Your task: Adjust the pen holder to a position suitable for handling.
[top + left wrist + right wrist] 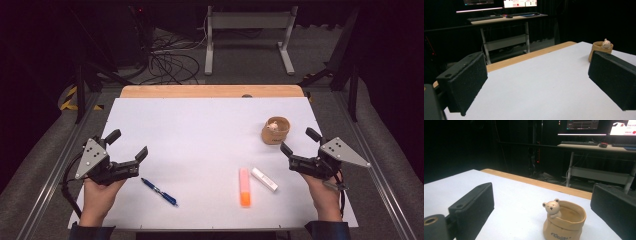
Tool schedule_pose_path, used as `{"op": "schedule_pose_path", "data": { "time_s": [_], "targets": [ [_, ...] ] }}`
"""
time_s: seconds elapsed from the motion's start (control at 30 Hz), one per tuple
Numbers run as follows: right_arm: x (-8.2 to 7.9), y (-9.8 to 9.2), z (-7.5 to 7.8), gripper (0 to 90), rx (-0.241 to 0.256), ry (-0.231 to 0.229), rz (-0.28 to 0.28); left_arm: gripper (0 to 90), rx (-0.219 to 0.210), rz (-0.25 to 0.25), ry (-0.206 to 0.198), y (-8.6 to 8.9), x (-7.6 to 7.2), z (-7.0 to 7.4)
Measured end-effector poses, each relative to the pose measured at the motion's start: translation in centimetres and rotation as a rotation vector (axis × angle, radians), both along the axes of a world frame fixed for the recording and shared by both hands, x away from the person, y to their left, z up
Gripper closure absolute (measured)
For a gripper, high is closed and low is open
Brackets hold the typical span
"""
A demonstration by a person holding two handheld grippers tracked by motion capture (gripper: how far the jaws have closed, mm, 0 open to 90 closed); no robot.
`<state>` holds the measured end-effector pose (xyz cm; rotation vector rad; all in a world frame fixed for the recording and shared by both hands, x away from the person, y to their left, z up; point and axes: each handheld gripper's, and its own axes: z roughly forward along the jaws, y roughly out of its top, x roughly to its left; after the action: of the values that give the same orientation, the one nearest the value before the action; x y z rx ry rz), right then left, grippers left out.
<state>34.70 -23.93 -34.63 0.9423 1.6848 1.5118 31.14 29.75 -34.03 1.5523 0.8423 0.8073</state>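
A tan cup with a small bear figure on its rim (275,129) stands on the white table (200,130) at the right. My right gripper (300,141) is open just right of it, and the cup (564,223) sits ahead between its jaws. My left gripper (127,145) is open at the table's left side, with the cup (601,49) far off at the right. A blue pen (159,191), an orange highlighter (244,186) and a white stick-shaped item (264,179) lie near the front edge.
A wooden strip (212,91) runs along the table's far edge. Beyond it are cables (167,62) on the floor and a desk frame (248,35). Metal rails (47,180) flank the table on both sides.
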Motion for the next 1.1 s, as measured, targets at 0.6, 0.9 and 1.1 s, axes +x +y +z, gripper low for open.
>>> {"op": "schedule_pose_path", "data": {
  "time_s": [0.6, 0.9, 1.1],
  "targets": [
    [3.9, 2.2, -1.0, 20.2, -0.101, 0.049, -0.076, 3.2, 0.025, 0.015, -0.002, -0.1, -0.1, 0.4],
    [6.4, 3.5, -1.5, 26.4, -0.216, 0.096, -0.118, 3.2, 0.019, 0.009, 0.003, -0.1, -0.1, 0.2],
    [7.4, 3.8, -2.4, 30.3, -0.246, 0.137, -0.132, 3.2, 0.016, 0.009, 0.001, -0.1, -0.1, 0.3]
  ]
}}
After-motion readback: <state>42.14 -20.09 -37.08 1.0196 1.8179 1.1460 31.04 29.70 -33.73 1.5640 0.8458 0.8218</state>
